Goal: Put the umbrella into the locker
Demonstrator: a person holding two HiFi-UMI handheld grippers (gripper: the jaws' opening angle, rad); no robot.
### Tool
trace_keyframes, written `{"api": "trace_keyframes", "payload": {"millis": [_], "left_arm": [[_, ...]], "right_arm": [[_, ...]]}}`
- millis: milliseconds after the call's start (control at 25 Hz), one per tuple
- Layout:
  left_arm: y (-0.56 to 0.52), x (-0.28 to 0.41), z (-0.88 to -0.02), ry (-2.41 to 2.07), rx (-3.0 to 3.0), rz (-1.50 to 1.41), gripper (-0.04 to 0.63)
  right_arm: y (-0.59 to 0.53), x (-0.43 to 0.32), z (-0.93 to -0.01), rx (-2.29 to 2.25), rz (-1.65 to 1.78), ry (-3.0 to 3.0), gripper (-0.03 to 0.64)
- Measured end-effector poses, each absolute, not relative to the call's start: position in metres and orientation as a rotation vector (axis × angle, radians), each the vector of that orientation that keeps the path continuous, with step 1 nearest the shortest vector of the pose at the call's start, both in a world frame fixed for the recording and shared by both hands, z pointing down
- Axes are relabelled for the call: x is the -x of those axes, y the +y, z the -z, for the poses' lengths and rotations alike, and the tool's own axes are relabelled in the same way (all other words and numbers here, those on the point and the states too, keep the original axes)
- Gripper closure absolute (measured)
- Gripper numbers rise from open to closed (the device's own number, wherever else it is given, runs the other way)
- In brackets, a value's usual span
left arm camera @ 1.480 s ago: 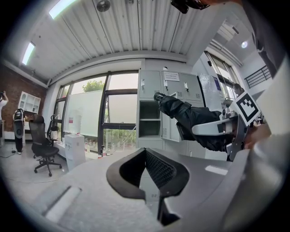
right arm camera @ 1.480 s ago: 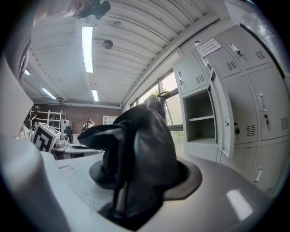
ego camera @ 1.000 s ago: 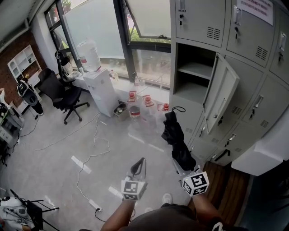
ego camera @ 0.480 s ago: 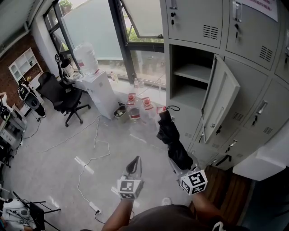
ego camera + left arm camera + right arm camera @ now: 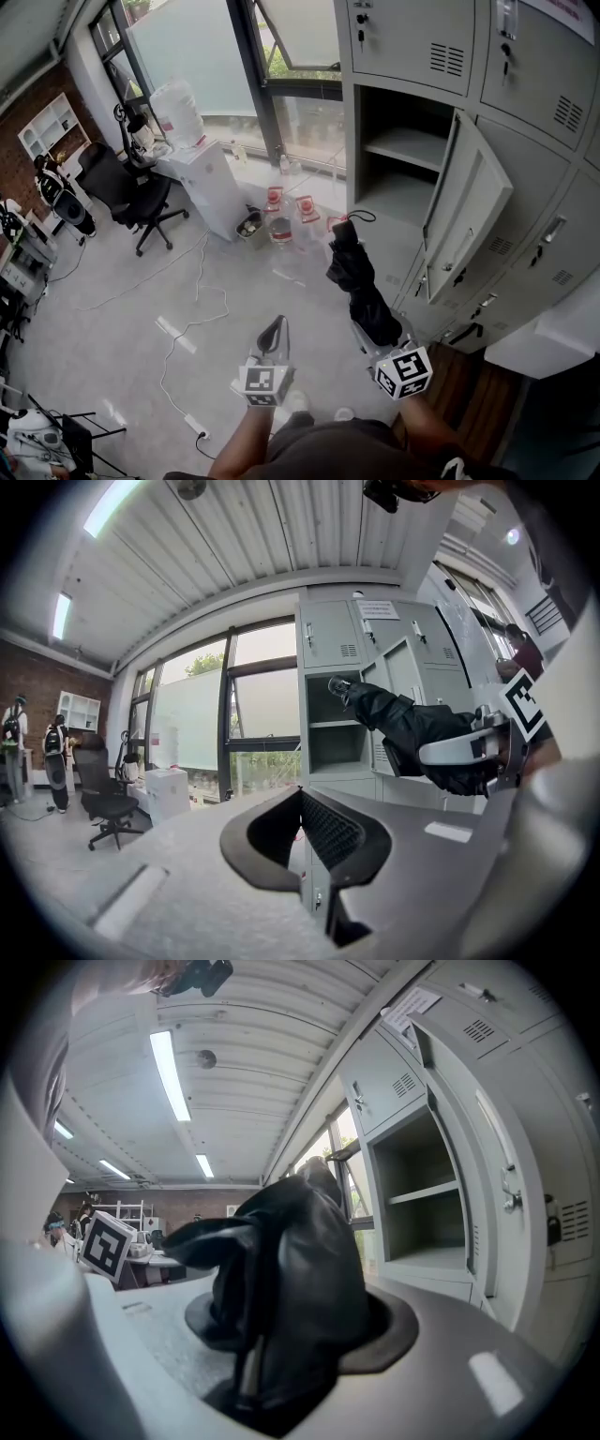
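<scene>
Umbrella [image 5: 359, 281], black and folded, is in the air in front of the locker [image 5: 441, 56], not yet inside it. The right gripper [image 5: 378, 330] has its jaws clamped on the bulky fabric at the near end. The right gripper view confirms this, with dark cloth bunched between the jaws and filling the gap [image 5: 281, 1335]. The far end, with its cord loop [image 5: 364, 217], points up and forward toward the open compartment [image 5: 398, 187], presumably so the slim end enters first. The compartment door [image 5: 469, 211] stands swung out to the right, leaving the opening and its inner shelf [image 5: 408, 145] unobstructed. The umbrella is near the opening but apart from it, below and to its left in the head view. The left gripper [image 5: 274, 330] is held level beside the right one. Its jaw tips are together with nothing between them, as its own view shows [image 5: 305, 832]. It appears to be in reserve, perhaps to steady the load or attend to the door. The judged step is the approach to the compartment. The next move calls for raising the leading end to the height of the opening and steering clear of the door edge. There is a risk that loose fabric or the cord loop snags on the frame or the shelf.
</scene>
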State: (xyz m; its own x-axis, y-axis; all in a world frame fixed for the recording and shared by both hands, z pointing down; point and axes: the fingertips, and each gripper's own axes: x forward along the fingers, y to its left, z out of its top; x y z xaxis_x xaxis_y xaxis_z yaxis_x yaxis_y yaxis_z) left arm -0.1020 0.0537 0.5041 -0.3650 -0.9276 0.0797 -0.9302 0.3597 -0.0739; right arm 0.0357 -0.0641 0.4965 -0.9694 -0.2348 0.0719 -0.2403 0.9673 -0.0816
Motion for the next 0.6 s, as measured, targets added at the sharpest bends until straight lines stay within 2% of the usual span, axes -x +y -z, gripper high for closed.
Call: {"api": "trace_keyframes", "payload": {"millis": [600], "left_arm": [[0.000, 0.185, -0.516, -2.457, -1.910, -0.173, 0.591]], "right_arm": [[-0.107, 0.042, -0.507, -0.533, -0.096, -3.007, 0.387]]}}
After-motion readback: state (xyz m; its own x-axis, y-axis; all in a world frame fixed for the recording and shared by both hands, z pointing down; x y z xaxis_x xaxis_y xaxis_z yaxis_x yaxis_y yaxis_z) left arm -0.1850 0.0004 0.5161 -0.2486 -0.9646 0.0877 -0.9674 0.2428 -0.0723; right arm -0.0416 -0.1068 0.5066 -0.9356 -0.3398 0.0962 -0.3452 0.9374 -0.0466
